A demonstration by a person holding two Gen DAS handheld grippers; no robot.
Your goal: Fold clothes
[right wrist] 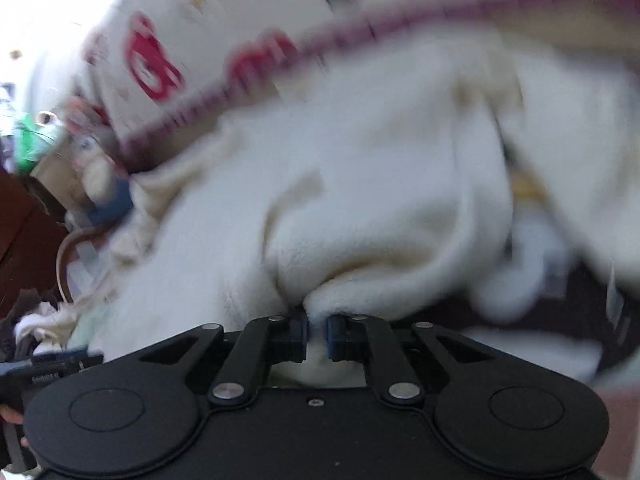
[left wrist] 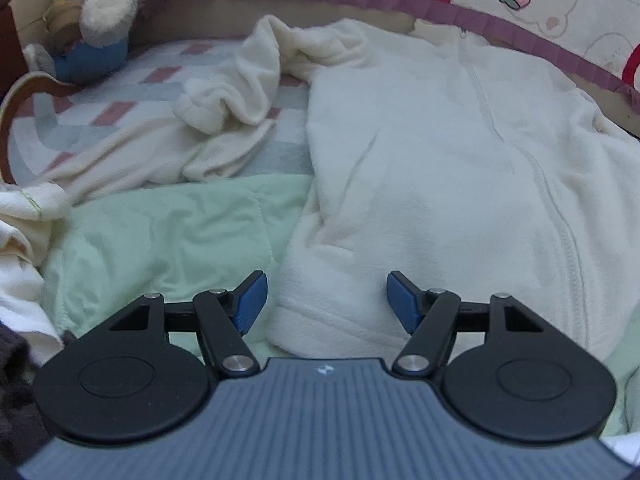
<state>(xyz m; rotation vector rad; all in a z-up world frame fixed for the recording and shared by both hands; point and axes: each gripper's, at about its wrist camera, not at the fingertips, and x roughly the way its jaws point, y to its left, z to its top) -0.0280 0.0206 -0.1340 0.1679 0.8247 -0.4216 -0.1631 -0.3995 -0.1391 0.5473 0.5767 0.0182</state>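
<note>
A cream fleece zip jacket [left wrist: 440, 152] lies spread on the bed, zipper running down its middle, one sleeve [left wrist: 240, 80] bunched up to the left. My left gripper [left wrist: 326, 304] is open, its blue pads straddling the jacket's lower hem corner without pressing it. The right wrist view is blurred by motion. There my right gripper [right wrist: 317, 336] is shut on a fold of the same cream fleece [right wrist: 360, 208], which bunches up and away from the pinched edge.
A pale green quilt [left wrist: 168, 232] lies under the jacket's near edge. A grey plush rabbit [left wrist: 100, 12] sits at the far left by the headboard. A printed quilt with a purple frill [left wrist: 480, 12] borders the back. More cream cloth [left wrist: 24, 240] lies at the left edge.
</note>
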